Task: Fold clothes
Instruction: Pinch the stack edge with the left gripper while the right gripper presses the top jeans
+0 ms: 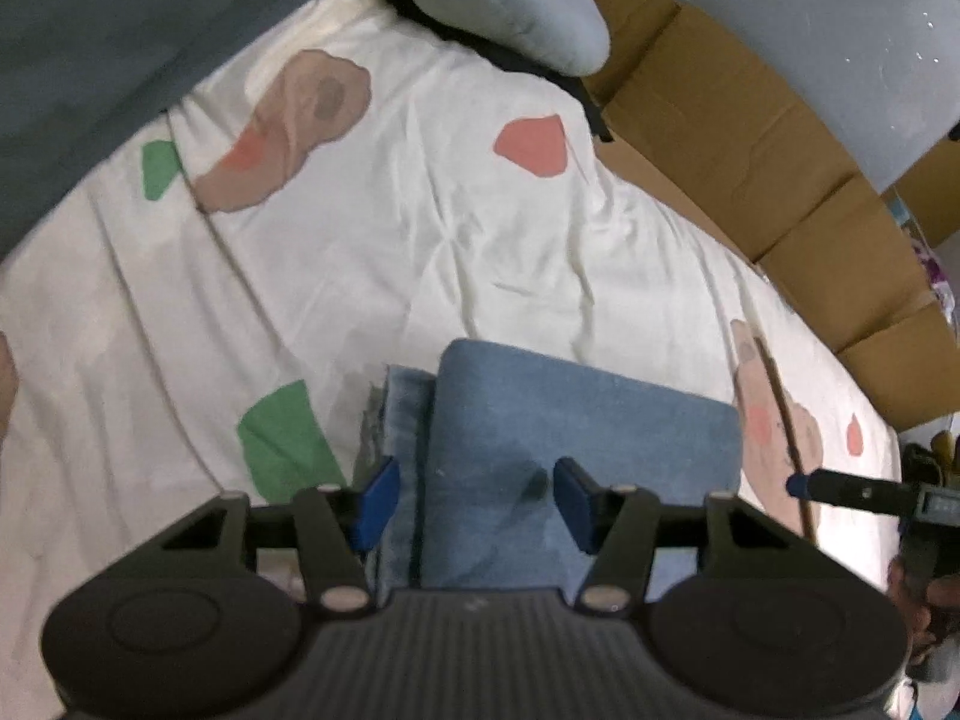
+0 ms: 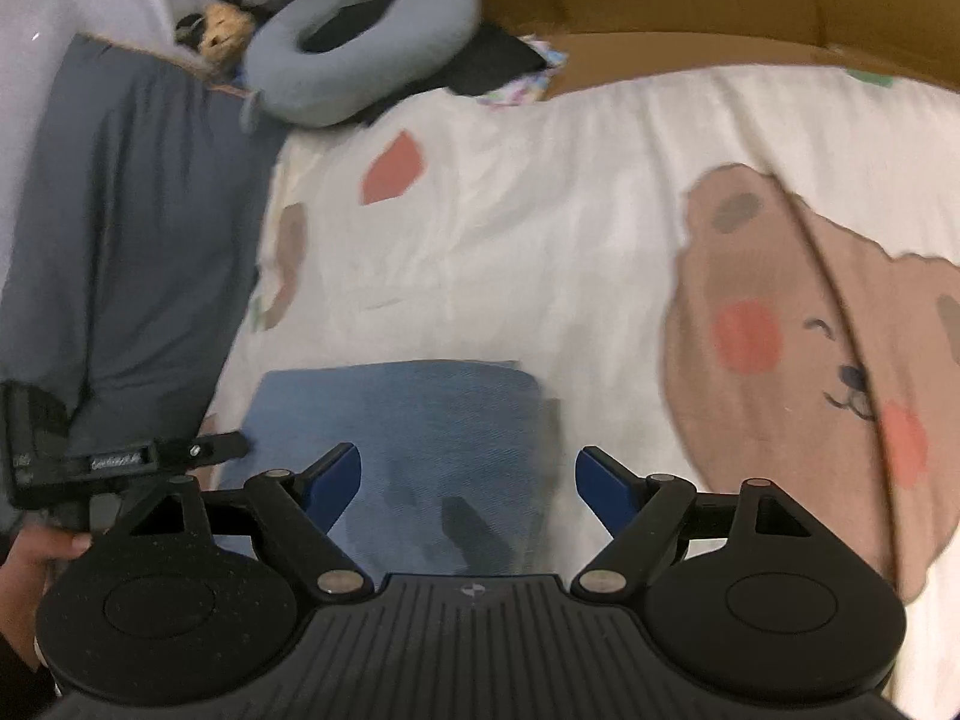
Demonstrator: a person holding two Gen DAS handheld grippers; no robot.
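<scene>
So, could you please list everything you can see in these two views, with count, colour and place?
folded denim garment: one, blue, on the bed just ahead of both grippers
bedsheet: one, cream with bear, green and coral prints, under the garment
neck pillow: one, grey-blue, at the far end of the bed
plush toy: one, tan, beside the neck pillow
grey cover: one, dark grey, left of the sheet in the right wrist view
cardboard boxes: several, brown, along the bed's far side
left gripper: one, black with blue pads, open above the garment
right gripper: one, same colours, open above the garment
</scene>
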